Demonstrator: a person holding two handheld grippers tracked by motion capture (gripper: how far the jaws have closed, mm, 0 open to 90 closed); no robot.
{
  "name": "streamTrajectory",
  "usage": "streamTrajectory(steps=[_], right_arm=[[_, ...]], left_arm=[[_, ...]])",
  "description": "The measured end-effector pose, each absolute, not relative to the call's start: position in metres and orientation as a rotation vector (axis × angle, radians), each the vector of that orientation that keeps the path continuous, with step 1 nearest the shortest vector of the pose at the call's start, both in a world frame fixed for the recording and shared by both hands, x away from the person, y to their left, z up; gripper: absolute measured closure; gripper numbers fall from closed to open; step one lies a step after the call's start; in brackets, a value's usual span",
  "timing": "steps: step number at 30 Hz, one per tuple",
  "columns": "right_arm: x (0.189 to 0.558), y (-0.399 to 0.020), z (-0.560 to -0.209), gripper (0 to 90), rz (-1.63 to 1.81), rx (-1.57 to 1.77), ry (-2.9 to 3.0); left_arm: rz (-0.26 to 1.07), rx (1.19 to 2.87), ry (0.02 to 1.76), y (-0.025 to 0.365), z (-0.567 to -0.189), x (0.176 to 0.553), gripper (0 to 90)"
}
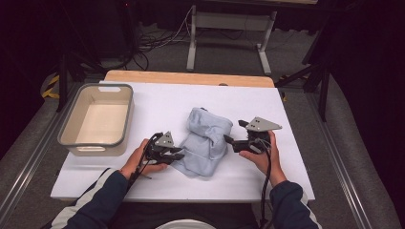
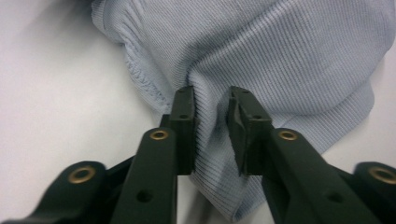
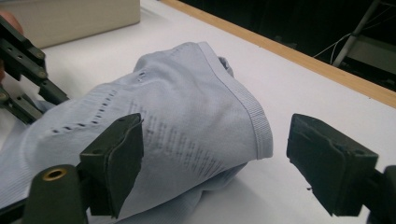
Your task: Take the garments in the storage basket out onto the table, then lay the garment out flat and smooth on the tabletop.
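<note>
A light blue ribbed garment (image 1: 204, 141) lay crumpled in the middle of the white table (image 1: 296, 143), a little nearer the person than the far wooden edge. Its bulk was bunched into a rounded hump, with a flatter corner spread toward the near side.

The left gripper (image 1: 177, 153) sat low at the garment's near-left edge, held in the person's left hand (image 1: 138, 160). In the left gripper view its two black jaws stood narrowly apart with a raised fold of the ribbed cloth (image 2: 210, 116) pinched up between them; the fabric filled the gap and both pads pressed against it, so the gripper had hold of that fold. A stitched hem ran along the cloth's edge just to the left of the jaws.

The right gripper (image 1: 230, 140) was held in the right hand (image 1: 262, 157) just beside the garment's right side, slightly above the table. In the right gripper view its jaws stood wide open: the left pad was in front of the cloth and the right pad was out over bare table, well clear of the banded hem (image 3: 254, 121). It gripped nothing.

A beige bin (image 1: 79, 143) with a grey rim stood at the left of the table, well apart from the garment.
</note>
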State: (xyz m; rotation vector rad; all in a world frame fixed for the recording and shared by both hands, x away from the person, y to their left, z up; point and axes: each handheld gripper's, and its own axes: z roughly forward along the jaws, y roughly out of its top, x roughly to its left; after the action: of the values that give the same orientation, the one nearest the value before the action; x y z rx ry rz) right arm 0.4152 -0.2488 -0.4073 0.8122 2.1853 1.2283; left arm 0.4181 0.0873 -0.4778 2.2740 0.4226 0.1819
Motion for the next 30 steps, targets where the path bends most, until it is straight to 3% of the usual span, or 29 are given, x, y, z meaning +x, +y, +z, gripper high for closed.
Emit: streamTrajectory(steps=[11,16,18,23,24,25,26,27,30], right_arm=[[0.446,-0.245,-0.412,14.7,1.291,0.885,2.25],[0.451,-0.241,-0.415,18.1,1.305,0.888,2.3],[0.452,-0.241,-0.417,24.7,1.336,0.894,2.332],[0.457,-0.238,-0.427,55.2,1.391,0.897,2.462],[0.457,-0.238,-0.427,55.2,1.391,0.897,2.462],[0.457,-0.237,-0.429,61.9,1.386,0.889,2.473],[0.456,-0.236,-0.432,80.8,1.406,0.877,2.489],[0.454,-0.236,-0.432,88.9,1.395,0.868,2.491],[0.452,-0.235,-0.431,89.5,1.366,0.862,2.485]], left_arm=[[0.189,2.288,0.398,0.087,-0.477,0.421,82.7],[0.211,2.3,0.393,0.086,-0.476,0.418,85.1],[0.213,2.302,0.396,0.086,-0.476,0.418,85.5],[0.213,2.299,0.386,0.09,-0.475,0.418,86.0],[0.213,2.299,0.386,0.09,-0.475,0.418,86.0],[0.212,2.294,0.38,0.09,-0.475,0.418,86.0],[0.217,2.297,0.387,0.091,-0.474,0.417,86.1],[0.225,2.298,0.381,0.091,-0.473,0.417,86.1],[0.241,2.289,0.376,0.094,-0.471,0.415,86.1]])
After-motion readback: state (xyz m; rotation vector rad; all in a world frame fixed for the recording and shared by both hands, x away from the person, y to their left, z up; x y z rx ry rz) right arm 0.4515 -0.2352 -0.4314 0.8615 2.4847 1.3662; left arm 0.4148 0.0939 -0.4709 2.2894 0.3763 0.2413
